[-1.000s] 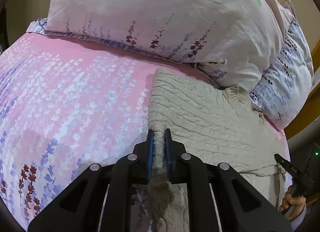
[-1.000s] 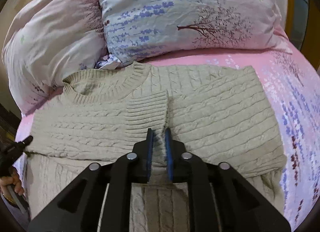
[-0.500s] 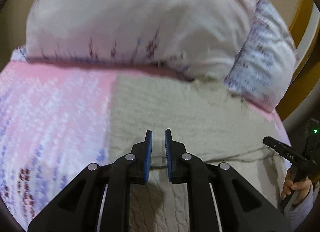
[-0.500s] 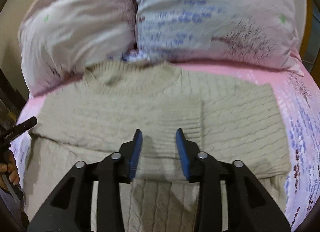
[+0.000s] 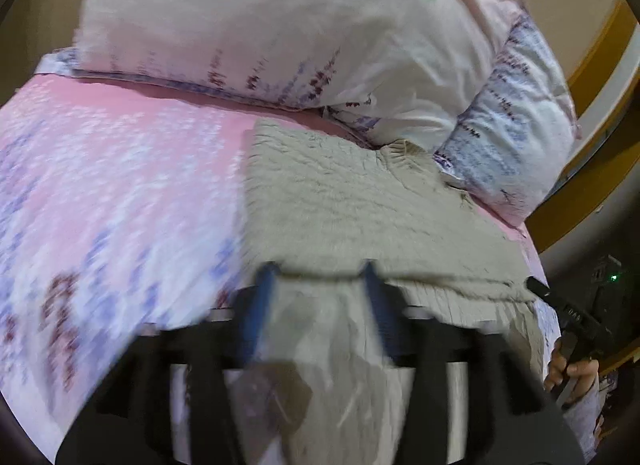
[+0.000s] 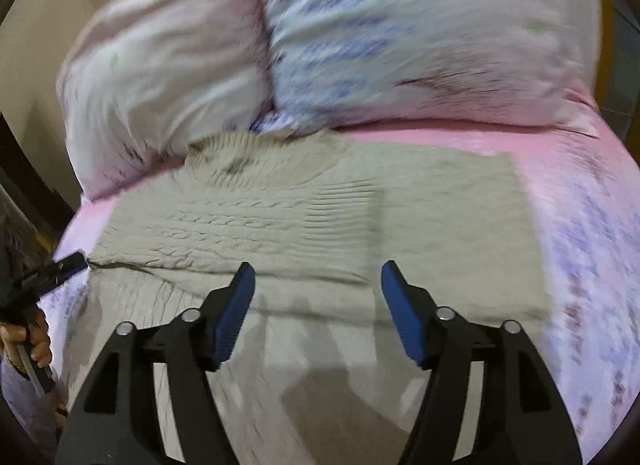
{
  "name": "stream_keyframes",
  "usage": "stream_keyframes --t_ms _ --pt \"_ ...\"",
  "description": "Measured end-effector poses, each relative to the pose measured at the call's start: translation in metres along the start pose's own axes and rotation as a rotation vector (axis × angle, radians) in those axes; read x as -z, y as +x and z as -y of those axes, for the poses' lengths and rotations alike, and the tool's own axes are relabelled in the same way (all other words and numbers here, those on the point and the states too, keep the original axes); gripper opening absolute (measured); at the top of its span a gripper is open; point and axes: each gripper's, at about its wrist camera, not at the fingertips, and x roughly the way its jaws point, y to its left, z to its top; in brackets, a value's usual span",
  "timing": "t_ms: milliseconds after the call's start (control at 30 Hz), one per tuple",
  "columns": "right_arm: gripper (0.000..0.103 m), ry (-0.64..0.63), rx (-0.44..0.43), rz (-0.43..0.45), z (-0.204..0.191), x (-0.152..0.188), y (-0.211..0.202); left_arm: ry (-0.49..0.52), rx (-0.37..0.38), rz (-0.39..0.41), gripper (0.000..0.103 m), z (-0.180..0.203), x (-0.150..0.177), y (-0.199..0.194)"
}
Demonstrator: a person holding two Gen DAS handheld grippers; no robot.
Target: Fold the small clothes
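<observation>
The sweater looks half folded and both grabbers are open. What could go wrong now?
1. The folded sleeve just lies loose on the sweater; a bump from the open right gripper might flip it back.
2. The collar sits right by the pillows, so it may catch there.
3. The left gripper, also open, might snag the knit.

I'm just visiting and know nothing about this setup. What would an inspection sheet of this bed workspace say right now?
Surface: pink floral bedsheet, blurred by motion.
Job's things: beige knit sweater lying flat, sleeves folded across the body, collar toward the pillows.
Clutter: nothing seen.
Grippers: left gripper open over the sweater's lower part, empty; right gripper open wide, empty, above the folded sleeve edge.
Cables: nothing seen.
Surroundings: white pillow and blue-patterned pillow at the head of the bed; yellow wooden frame beyond.
</observation>
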Motion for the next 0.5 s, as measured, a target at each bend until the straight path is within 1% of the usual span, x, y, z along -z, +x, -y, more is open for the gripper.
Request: stream_keyframes --t_ms 67,167,233,300,367,400,433,500 --pt "0.068 0.043 0.01 0.021 0.028 0.011 -0.027 0.007 -0.005 0.001 0.058 -0.006 0.016 -0.02" --pt "0.068 0.137 0.009 0.012 0.07 0.032 -0.054 -0.023 0.025 -0.027 0.058 -0.016 0.042 -0.039" --pt "0.068 0.229 -0.033 -0.02 0.1 0.053 -0.064 -0.052 0.047 -0.051 0.058 -0.02 0.061 -0.047" --pt "0.067 0.277 -0.054 -0.04 0.116 0.068 -0.068 -0.068 0.078 -0.064 0.058 -0.02 0.076 -0.053" --pt "0.06 0.299 -0.048 -0.056 0.124 0.083 -0.07 -0.076 0.124 -0.056 0.058 -0.016 0.091 -0.061" --pt "0.059 0.305 -0.057 -0.062 0.126 0.089 -0.071 -0.076 0.146 -0.054 0.058 -0.012 0.099 -0.065" --pt "0.055 0.314 -0.075 -0.068 0.128 0.095 -0.071 -0.077 0.151 -0.054 0.057 -0.01 0.105 -0.067" --pt "0.05 0.323 -0.108 -0.052 0.131 0.106 -0.077 -0.08 0.163 -0.064 0.057 -0.005 0.115 -0.068"
